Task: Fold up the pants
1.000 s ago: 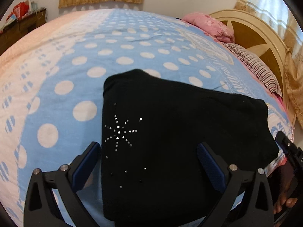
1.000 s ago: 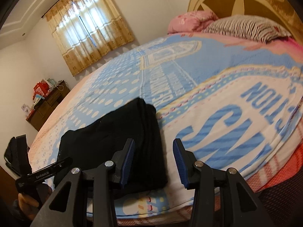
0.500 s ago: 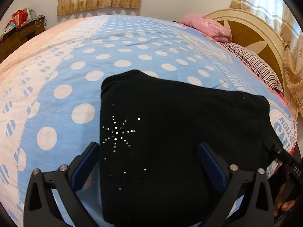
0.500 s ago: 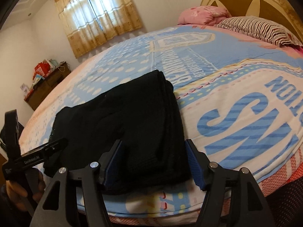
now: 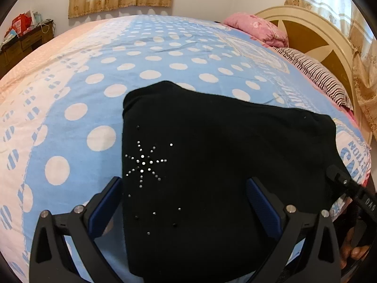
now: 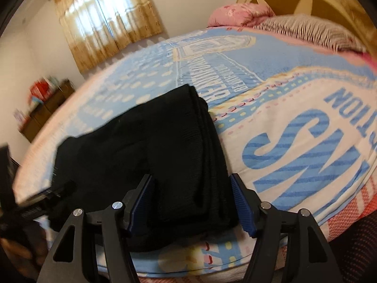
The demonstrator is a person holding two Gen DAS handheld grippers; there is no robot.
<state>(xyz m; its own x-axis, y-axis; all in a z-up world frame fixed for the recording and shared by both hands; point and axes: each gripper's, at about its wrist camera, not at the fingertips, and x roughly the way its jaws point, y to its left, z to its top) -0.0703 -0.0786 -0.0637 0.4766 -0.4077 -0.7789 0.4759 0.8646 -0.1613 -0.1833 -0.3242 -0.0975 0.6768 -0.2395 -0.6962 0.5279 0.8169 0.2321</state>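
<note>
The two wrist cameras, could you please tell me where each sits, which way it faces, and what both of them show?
Left wrist: sits on the left tongs, open over the folded black knit pants; faces across the blue polka-dot bedspread toward the curtained wall; right tongs at its right edge.
Right wrist: sits on the right tongs, open astride the pants' folded edge; faces toward the window; left tongs at its left edge.
Shared: pants, bedspread, pink pillow.

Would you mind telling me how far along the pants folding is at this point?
Mostly done: the black pants already lie as a compact, layered rectangle on the bed cover. In hand: the left tool and right tool both sit open, straddling its near edge. Left: perhaps one last fold or tidy-up.
</note>
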